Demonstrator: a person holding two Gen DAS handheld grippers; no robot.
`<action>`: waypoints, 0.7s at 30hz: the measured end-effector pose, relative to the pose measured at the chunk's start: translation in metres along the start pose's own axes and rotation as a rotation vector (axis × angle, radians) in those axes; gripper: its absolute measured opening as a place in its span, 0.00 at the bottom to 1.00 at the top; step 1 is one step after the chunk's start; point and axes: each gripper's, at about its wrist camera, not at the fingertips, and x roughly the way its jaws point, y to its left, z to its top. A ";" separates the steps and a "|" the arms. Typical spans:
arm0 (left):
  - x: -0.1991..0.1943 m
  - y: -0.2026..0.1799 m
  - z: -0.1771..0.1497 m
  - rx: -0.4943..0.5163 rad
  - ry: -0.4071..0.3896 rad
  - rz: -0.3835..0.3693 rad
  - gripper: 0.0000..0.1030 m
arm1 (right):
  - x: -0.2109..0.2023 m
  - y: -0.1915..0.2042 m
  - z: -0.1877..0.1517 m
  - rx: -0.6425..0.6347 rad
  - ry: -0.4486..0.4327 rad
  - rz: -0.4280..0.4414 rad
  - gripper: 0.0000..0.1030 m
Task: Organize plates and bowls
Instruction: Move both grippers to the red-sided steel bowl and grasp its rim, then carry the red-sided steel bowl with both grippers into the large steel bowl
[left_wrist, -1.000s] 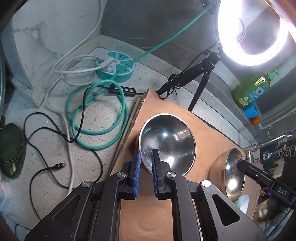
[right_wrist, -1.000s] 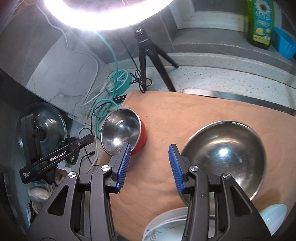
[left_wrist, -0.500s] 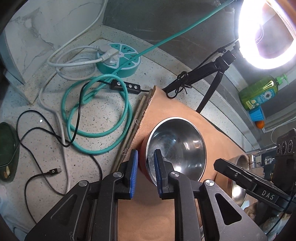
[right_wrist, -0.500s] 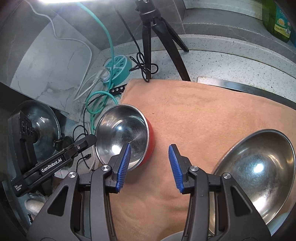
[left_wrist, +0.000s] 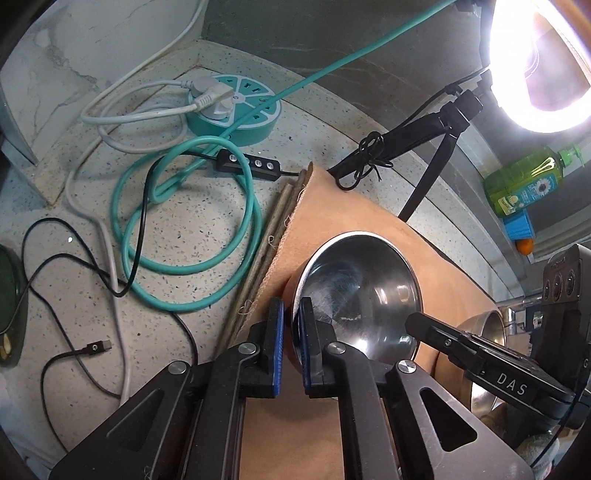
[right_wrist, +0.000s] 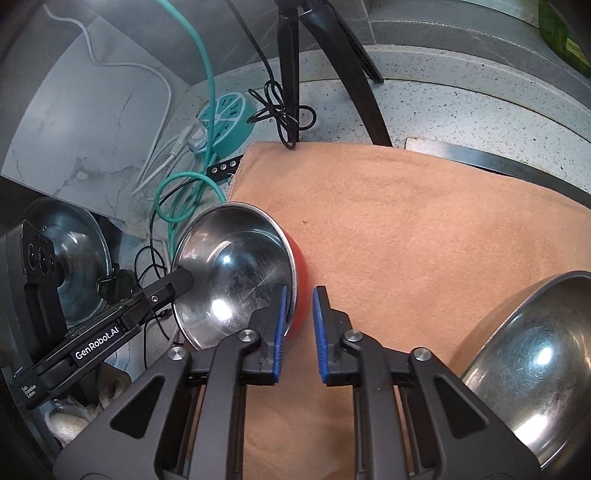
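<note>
A steel bowl with a red outside (left_wrist: 360, 291) (right_wrist: 236, 273) sits near the left edge of an orange mat (right_wrist: 406, 236). My left gripper (left_wrist: 291, 328) is shut on the bowl's left rim, one finger inside and one outside. My right gripper (right_wrist: 299, 317) straddles the bowl's right rim, its left finger inside, its right finger outside over the mat; the jaws stand narrowly apart and I cannot tell if they clamp the rim. A larger steel bowl (right_wrist: 535, 369) (left_wrist: 484, 332) sits at the mat's right.
Left of the mat the speckled counter (left_wrist: 184, 229) holds a teal power hub (left_wrist: 236, 107), a coiled teal cable (left_wrist: 192, 229), black and white cords. A tripod (right_wrist: 291, 66) and ring light (left_wrist: 539, 62) stand behind. A green soap bottle (left_wrist: 524, 184) stands far right. A pot lid (right_wrist: 74, 258) lies left.
The right gripper moved left to the red bowl and narrowed its jaws around the right rim. The left gripper kept its hold on the left rim. The large bowl slid toward the view's edge.
</note>
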 end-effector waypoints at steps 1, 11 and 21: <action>0.000 0.000 0.000 0.000 -0.001 0.001 0.06 | 0.001 0.001 0.000 -0.004 0.001 -0.002 0.10; -0.013 -0.008 -0.005 0.018 -0.019 0.000 0.06 | -0.010 0.005 -0.005 -0.014 -0.001 0.009 0.08; -0.043 -0.044 -0.014 0.096 -0.063 -0.042 0.06 | -0.062 -0.005 -0.021 -0.011 -0.048 0.044 0.08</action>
